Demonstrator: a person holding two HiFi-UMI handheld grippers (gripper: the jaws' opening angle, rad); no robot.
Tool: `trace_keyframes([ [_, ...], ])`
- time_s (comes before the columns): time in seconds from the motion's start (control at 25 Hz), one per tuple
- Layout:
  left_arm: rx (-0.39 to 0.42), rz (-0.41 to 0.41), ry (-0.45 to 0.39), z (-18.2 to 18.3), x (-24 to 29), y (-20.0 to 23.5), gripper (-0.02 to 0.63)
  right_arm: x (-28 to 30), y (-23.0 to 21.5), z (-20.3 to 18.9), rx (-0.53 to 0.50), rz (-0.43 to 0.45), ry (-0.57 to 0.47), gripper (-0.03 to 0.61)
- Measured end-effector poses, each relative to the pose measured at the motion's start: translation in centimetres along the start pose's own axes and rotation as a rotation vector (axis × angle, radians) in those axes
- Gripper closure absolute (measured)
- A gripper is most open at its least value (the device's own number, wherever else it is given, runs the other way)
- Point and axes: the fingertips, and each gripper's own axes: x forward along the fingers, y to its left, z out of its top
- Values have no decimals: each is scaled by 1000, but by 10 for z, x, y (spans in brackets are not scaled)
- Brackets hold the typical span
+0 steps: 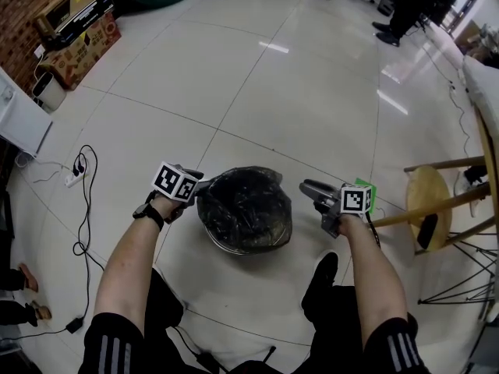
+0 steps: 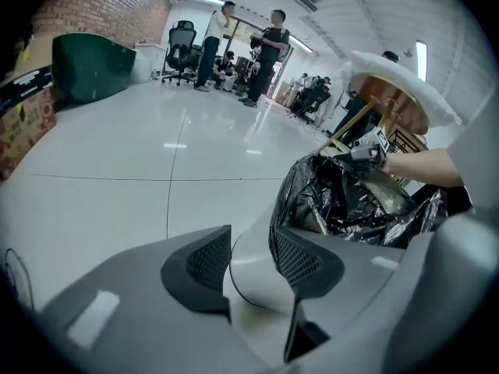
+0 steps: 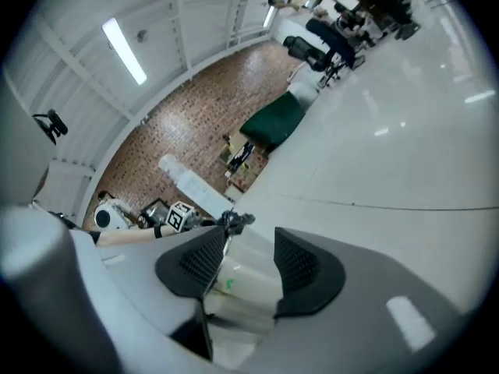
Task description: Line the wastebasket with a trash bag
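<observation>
Wastebasket [image 1: 224, 245] between the parted jaws of left gripper [image 1: 204, 185] and right gripper [image 1: 306, 188]

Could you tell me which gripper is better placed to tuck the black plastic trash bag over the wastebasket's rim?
Probably left: the left gripper sits open at the edge of the black plastic trash bag, while the right gripper, also open, stands apart from it.
</observation>
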Motion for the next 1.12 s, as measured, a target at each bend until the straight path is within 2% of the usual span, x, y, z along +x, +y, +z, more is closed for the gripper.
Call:
trace_keyframes([
  [0.08,6,10,-3,1,-1,1,446,-7,18,13,-48,0,-40,364],
  [0.24,3,22,-10,1,-1,1,446,14,68,-1,-229,-37,112,302],
  [0.4,11,33,-11,0,-4,1,446,32,66,-31,-392,-240,276,313],
  [0.48,9,41,-18,-1,-5,1,446,33,54,-40,-436,-318,312,392],
  [0.56,2,42,-26,-1,-6,1,446,30,48,-39,-382,-318,263,574],
  [0.64,-5,35,-29,-2,-6,0,446,21,41,-28,-280,-307,170,574],
  [0.76,-16,26,-23,-7,-6,-2,446,3,13,-22,-177,-369,101,574],
  [0.92,-31,10,-8,-19,-4,-1,443,-4,-21,-47,-133,-428,144,574],
  [1.12,-53,-9,0,-38,-4,-3,442,12,-21,-91,-83,-370,195,572],
])
